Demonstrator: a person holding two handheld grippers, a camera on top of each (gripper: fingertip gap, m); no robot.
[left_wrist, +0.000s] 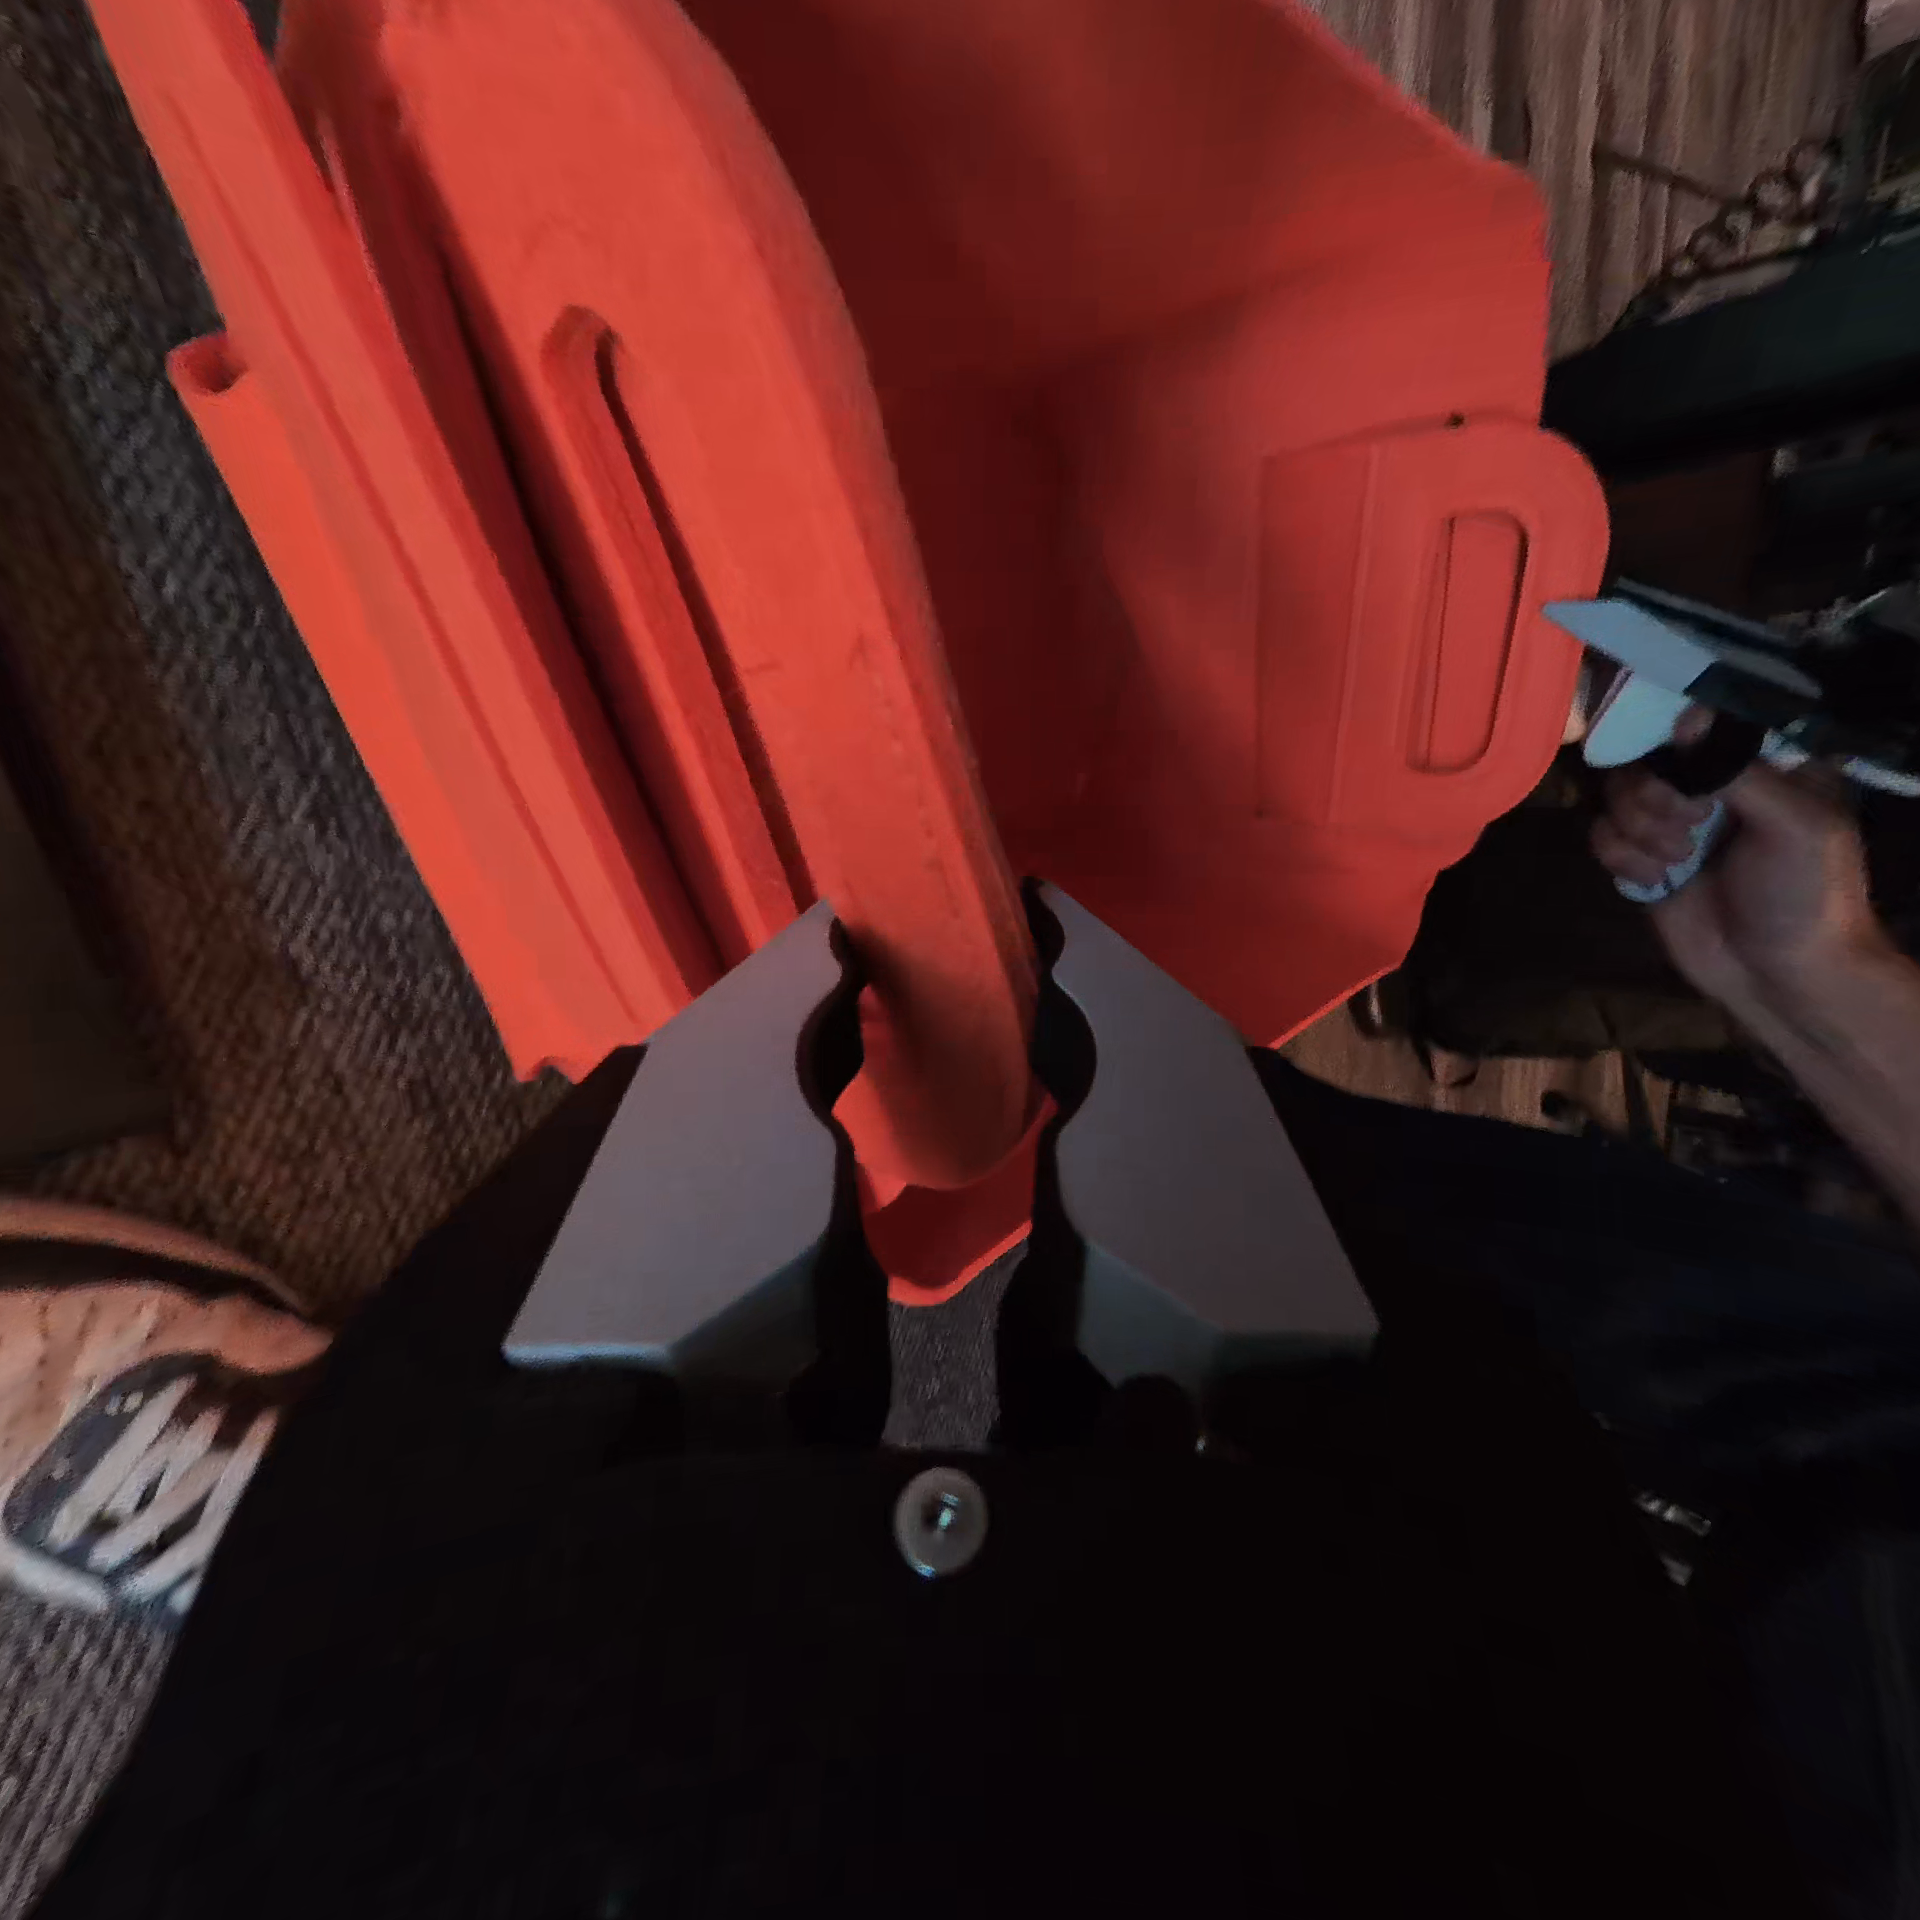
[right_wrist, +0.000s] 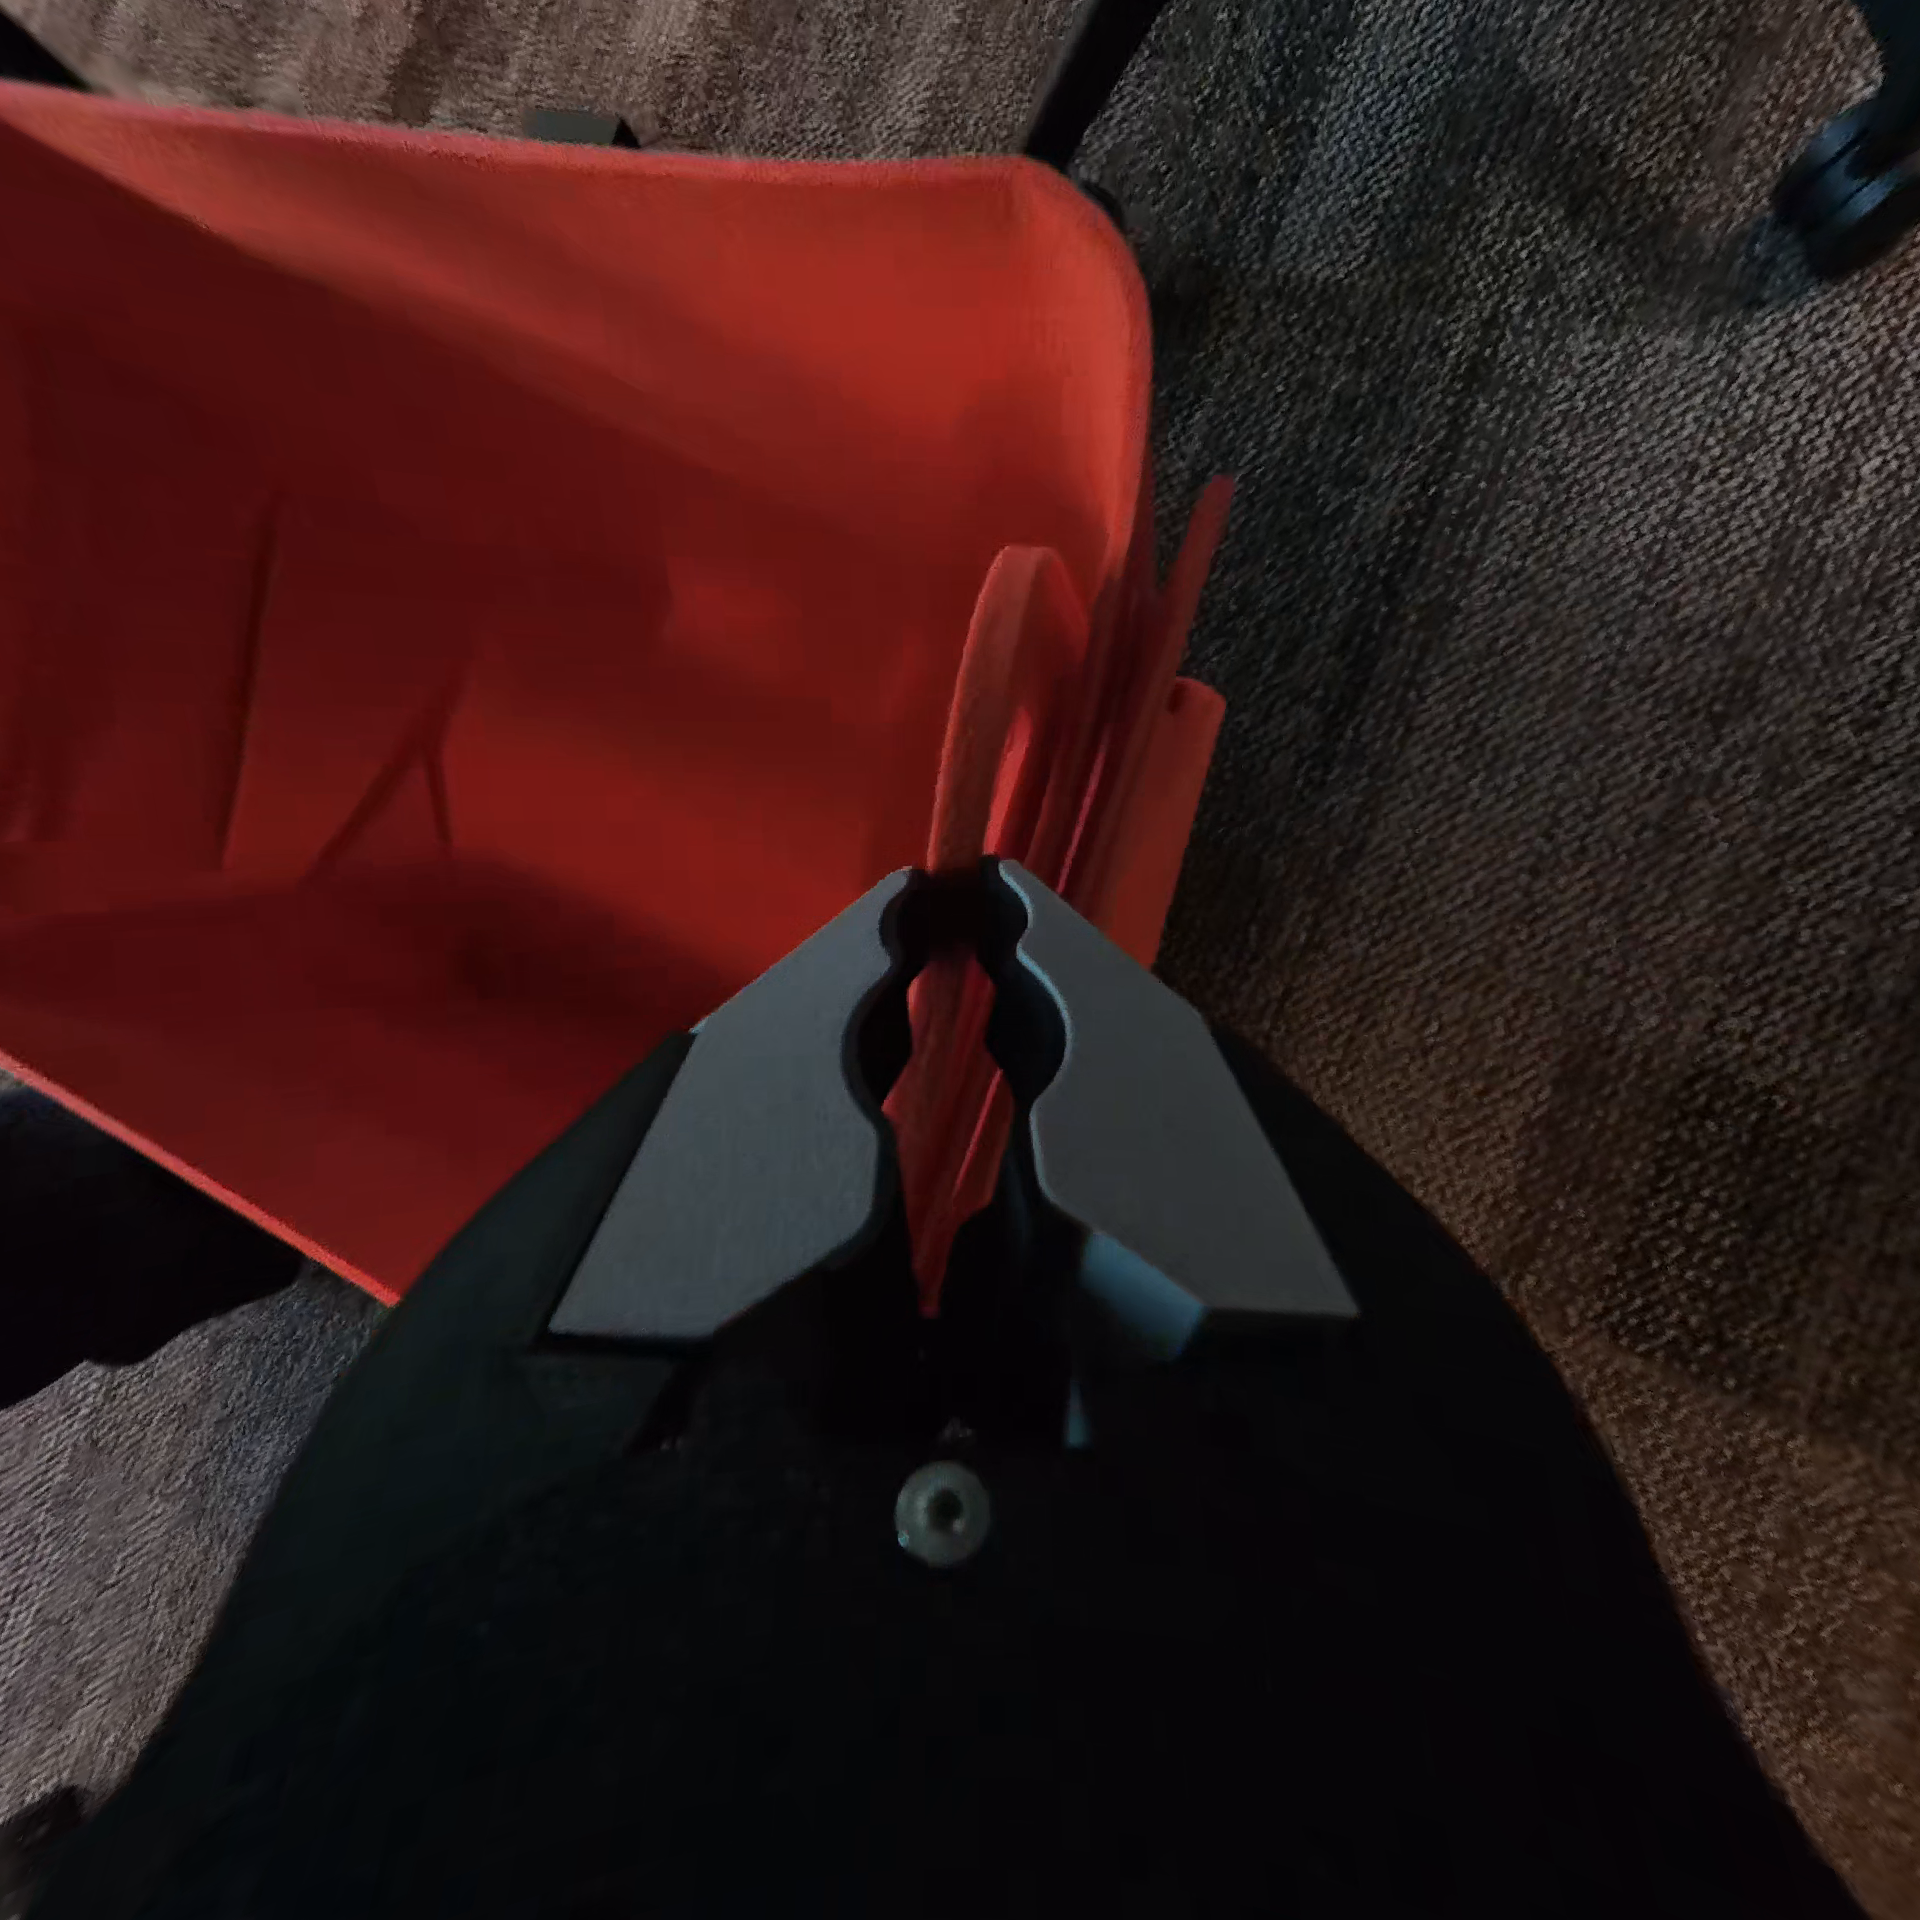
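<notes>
**A:** ok so the left gripper has its grey fingers pinched onto the near end of a flat orange handle flap, the one with the long slot down it. Not fully together, the flap fills the gap between them. Whole thing is an orange bag, felt-looking, open mouth, hanging above brownish carpet.

**B:** yep, and the right gripper is clamped thin on the handle flap of the opposite side. In its own view the flap runs edge-on between the wavy pads, which are nearly together. Bag's interior opens out to the left of it, looks empty as far as I can see, though it's dark in there.

**A:** in the left view you can spot that other gripper on the far right, touching the edge of the slotted tab, with a hand wrapped on its grip.

**B:** so both sides held, mouth spread between them. Each grip sits right at the flap's end, so I'd judge neither is very deep.

**A:** other stuff: some folded tan cloth with a dark print near left, and a black caster wheel far right on the carpet in the right view.

**B:** blurry too, can't tell much more.
</notes>
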